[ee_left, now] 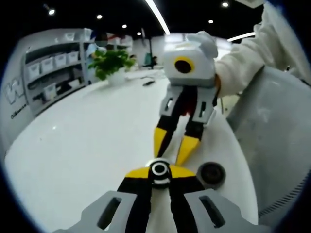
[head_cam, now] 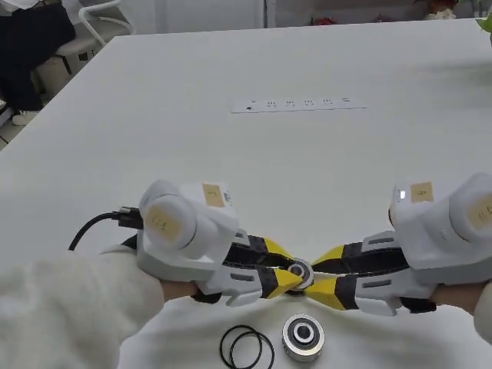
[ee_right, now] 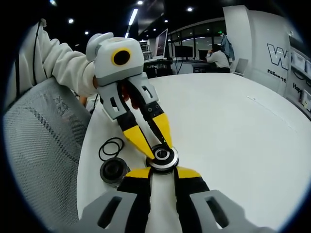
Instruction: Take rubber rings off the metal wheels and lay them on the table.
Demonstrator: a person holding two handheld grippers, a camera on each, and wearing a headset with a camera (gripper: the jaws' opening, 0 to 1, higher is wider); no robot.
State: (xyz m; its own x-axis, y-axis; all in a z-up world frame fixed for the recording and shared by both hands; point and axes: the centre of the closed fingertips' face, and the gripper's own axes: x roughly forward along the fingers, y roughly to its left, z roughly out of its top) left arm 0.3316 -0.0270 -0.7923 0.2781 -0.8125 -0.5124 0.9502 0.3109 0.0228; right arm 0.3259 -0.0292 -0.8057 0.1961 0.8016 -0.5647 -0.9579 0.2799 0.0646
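Metal wheel [head_cam: 300,270] low centre of head view, hub up. We see left gripper [head_cam: 291,274] jaws clamping it from frame left and right gripper [head_cam: 311,275] jaws nipping opposite rim. Loose rubber rings [head_cam: 246,347] on counter [head_cam: 231,154] below.

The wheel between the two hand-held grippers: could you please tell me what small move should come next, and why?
Probably peel its dark rim band off with the right hand-held gripper while the left hand-held gripper steadies the wheel: both clamp it over the table, and two rubber rings already lie below.
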